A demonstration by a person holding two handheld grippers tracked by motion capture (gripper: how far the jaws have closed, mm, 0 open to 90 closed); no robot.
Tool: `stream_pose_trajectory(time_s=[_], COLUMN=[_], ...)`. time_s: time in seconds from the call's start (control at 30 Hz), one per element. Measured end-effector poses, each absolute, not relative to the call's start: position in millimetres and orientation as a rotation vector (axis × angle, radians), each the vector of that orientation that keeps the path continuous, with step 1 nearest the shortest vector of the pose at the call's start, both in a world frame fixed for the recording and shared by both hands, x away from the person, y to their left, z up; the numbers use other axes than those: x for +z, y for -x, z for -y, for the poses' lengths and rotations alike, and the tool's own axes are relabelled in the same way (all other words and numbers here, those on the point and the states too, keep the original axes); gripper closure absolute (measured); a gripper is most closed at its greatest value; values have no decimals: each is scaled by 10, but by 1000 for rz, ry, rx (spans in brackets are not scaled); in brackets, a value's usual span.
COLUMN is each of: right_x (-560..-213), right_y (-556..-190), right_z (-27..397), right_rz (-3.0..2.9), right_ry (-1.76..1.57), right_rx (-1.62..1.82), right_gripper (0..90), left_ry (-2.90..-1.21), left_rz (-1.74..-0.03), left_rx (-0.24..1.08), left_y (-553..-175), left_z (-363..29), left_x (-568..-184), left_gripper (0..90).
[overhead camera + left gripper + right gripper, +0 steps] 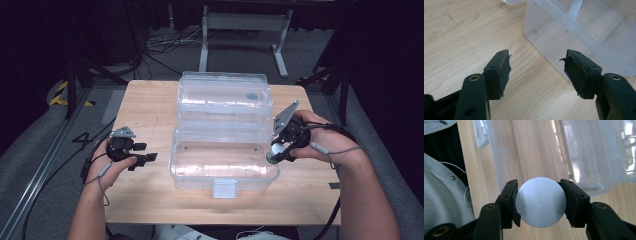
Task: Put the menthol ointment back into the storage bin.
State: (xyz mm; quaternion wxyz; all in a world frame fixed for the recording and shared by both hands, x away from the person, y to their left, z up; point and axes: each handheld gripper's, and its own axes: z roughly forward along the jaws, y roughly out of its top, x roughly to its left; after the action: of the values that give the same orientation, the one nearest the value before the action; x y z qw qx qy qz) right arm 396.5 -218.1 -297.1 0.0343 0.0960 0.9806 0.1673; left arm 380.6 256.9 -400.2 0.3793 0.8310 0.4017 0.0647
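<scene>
The right tool (539, 203) grips a white ball (540, 202) between its two pads, one on each side; the ball is smooth, matte, round, with no long axis and no telling which way it faces; in the high view the right tool (278, 150) holds it at the right end of the clear plastic box (223, 176), just at the rim; the box stands open on the table (145, 107), its lid (225, 97) tipped back behind it, the tub looking empty; the left tool (537, 71), jaws apart and holding nothing, hovers above the table just left of the box.
</scene>
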Motion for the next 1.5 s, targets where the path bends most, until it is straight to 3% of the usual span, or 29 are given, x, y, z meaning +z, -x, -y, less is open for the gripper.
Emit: stream_pose_trajectory(time_s=[1.5], right_x=[-3525], right_y=[-4033], right_z=[1984], right_rz=[-3118], right_ry=[-206], right_rx=[416], right_gripper=[505], left_ry=[-2127], left_rz=[-1034], left_rx=[157], left_y=[-3815], left_z=[-2571], left_x=[-4029], left_gripper=[375])
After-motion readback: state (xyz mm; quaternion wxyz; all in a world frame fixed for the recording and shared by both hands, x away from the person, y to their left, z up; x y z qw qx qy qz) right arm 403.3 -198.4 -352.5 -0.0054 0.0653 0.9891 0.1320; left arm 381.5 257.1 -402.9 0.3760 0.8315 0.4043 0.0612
